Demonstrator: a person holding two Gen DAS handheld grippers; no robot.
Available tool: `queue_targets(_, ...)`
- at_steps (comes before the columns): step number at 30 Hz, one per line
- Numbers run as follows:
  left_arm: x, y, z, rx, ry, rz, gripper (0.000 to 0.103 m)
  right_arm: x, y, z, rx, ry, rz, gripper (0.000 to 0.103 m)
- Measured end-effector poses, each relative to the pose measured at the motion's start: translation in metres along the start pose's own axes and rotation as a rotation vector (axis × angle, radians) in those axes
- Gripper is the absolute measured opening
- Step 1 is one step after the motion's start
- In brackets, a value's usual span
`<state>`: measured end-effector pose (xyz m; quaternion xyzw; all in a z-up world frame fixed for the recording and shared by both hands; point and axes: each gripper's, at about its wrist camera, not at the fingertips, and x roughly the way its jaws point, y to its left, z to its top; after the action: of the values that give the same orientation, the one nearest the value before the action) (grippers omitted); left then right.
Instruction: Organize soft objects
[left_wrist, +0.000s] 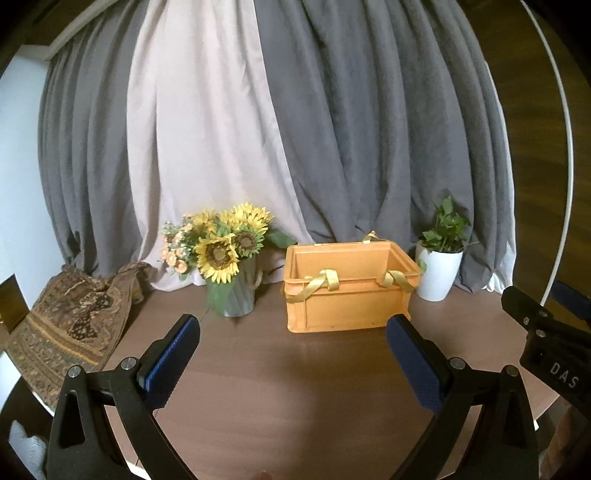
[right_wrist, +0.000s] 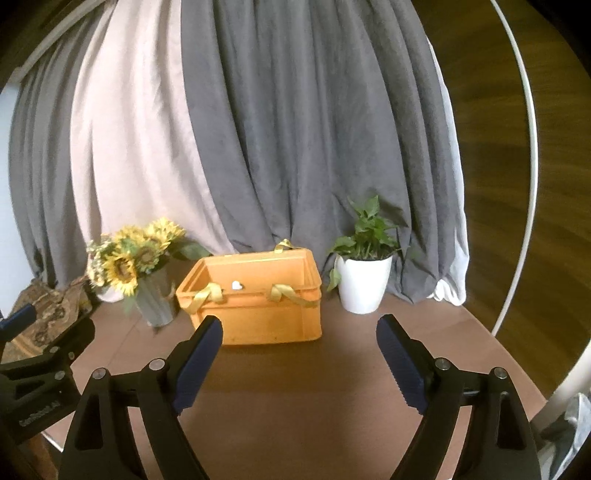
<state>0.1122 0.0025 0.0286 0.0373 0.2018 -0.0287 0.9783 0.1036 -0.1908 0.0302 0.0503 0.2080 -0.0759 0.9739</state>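
Observation:
An orange crate (left_wrist: 347, 306) with yellow ribbon handles stands open on the round brown table; it also shows in the right wrist view (right_wrist: 258, 314). A patterned brown cloth (left_wrist: 70, 321) lies at the table's left edge, and part of it shows in the right wrist view (right_wrist: 40, 314). My left gripper (left_wrist: 291, 328) is open and empty, hovering in front of the crate. My right gripper (right_wrist: 299, 328) is open and empty, also short of the crate. A small white scrap (right_wrist: 236, 284) shows inside the crate.
A vase of sunflowers (left_wrist: 229, 258) stands left of the crate. A white pot with a green plant (left_wrist: 439, 266) stands right of it. Grey and white curtains (left_wrist: 280, 122) hang behind. The table (left_wrist: 280, 387) lies in front of the crate.

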Motion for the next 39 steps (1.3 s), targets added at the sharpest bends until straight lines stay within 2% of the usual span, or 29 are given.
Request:
queue_targets(7,-0.052,-0.003,-0.021,-0.027,-0.003,0.022,0.103,-0.049,-0.009,-0.017,-0.014,-0.008,0.029,0.087)
queue_targets(19,-0.106,-0.013,-0.036,-0.016,-0.024,0.023,0.103,-0.104,-0.021,-0.036,-0.032,-0.034,0.042,0.089)
queue_targets(29,-0.131,-0.02,-0.037,0.002,-0.059,0.036,0.103,-0.122,-0.026,-0.041,-0.027,-0.05,0.037,0.089)
queue_targets(39,-0.137,-0.025,-0.038,-0.001,-0.059,0.026,0.103,-0.131,-0.033,-0.041,-0.018,-0.056,0.031,0.089)
